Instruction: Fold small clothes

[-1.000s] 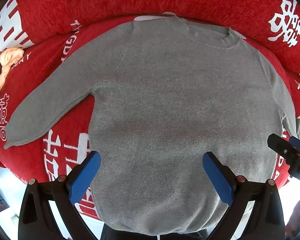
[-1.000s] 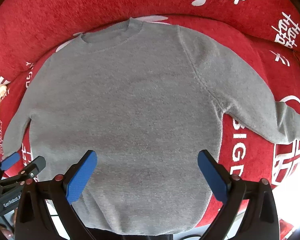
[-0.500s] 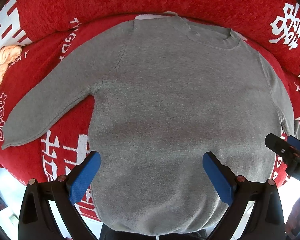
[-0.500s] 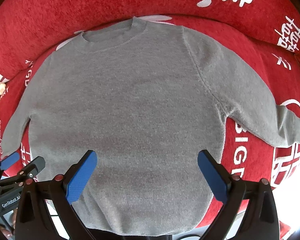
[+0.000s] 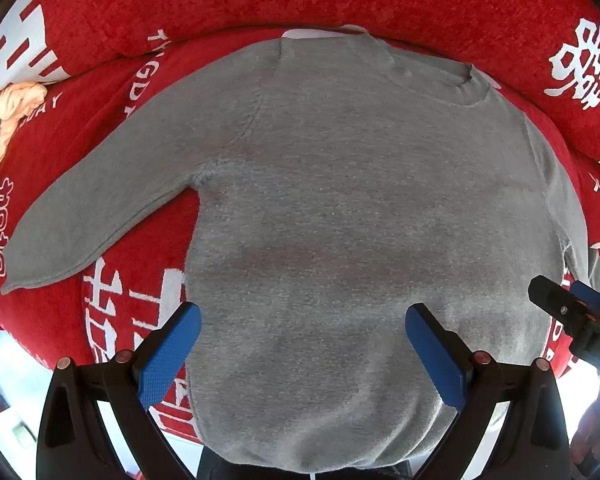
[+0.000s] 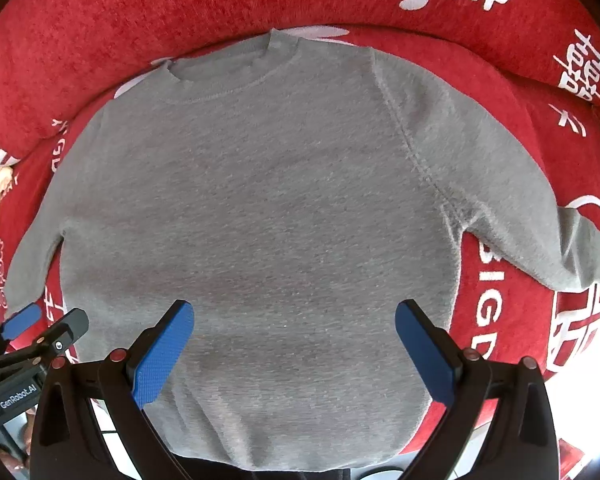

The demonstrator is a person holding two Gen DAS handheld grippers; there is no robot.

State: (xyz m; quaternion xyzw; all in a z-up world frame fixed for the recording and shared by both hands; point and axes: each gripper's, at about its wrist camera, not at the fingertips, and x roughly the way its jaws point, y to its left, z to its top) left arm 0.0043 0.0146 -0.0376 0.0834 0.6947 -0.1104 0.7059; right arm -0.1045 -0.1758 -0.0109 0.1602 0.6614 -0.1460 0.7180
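Blue-padded, the left gripper (image 5: 302,344) and right gripper (image 6: 294,340) hang with jaws spread wide and empty above the hem at the bottom of each frame. The grey sweater (image 5: 340,220) lies flat on the red cushion (image 6: 180,8). A pinch on this loose knit could catch one layer only, dragging it crooked. Only the left view shows the long sleeve (image 5: 100,208) whole, at left; only the right view shows the other cuff (image 6: 584,248).

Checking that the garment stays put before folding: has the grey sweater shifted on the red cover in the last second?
No. In the right wrist view the grey sweater keeps its collar by the same cushion seam of the red cover; only the camera drifted slightly.
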